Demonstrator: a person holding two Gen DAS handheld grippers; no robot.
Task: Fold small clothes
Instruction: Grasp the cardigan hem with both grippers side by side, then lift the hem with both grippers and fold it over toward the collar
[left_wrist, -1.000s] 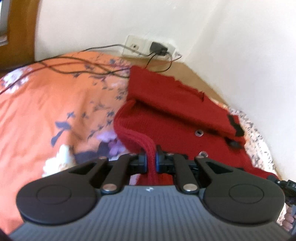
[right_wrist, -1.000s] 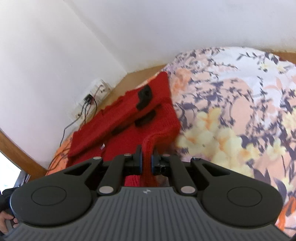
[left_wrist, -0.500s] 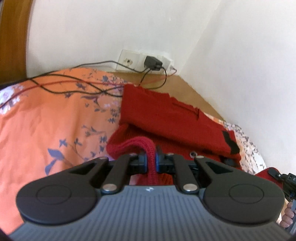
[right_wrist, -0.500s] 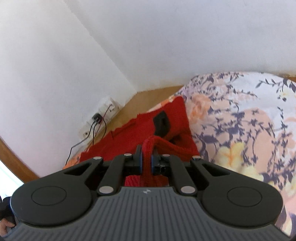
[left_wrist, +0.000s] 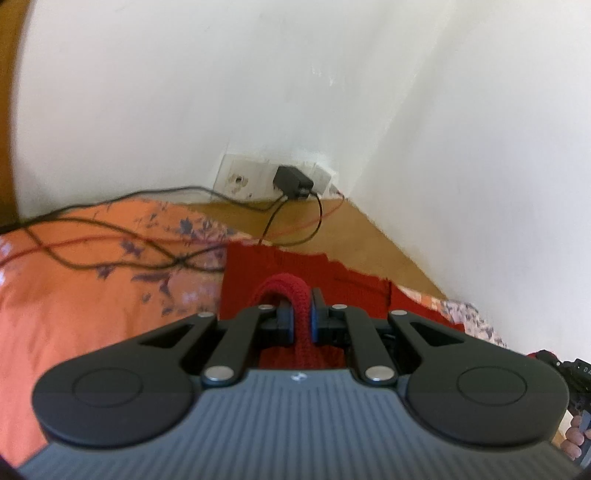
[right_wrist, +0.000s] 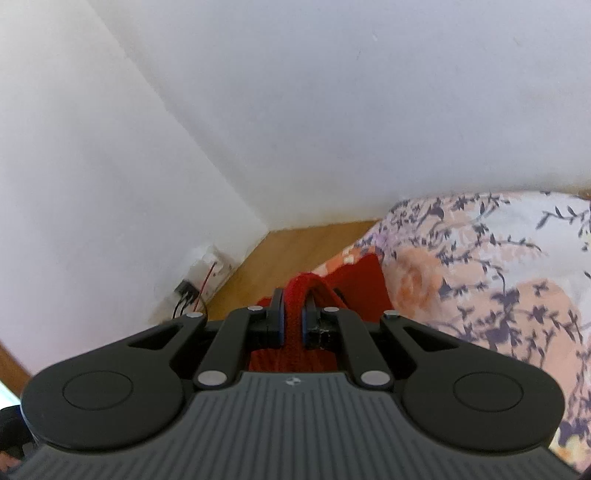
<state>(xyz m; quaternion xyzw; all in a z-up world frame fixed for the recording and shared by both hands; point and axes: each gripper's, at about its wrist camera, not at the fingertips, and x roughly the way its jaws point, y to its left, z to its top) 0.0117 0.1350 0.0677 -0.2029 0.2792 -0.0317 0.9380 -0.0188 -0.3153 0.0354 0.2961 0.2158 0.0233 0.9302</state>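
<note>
Left gripper (left_wrist: 303, 314) clenched on ribbed edge of red knit garment (left_wrist: 306, 275); right gripper (right_wrist: 292, 319) pinching same edge. Garment lies on floral bedspread (left_wrist: 85, 295) near wall corner. Carry both hems forward level — lay edge square on far edge, avoid cables (left_wrist: 122, 236), then let go.

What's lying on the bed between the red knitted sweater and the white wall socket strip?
In the left wrist view, black and red cables trail from the white wall socket strip across bare wood toward the red knitted sweater.
</note>
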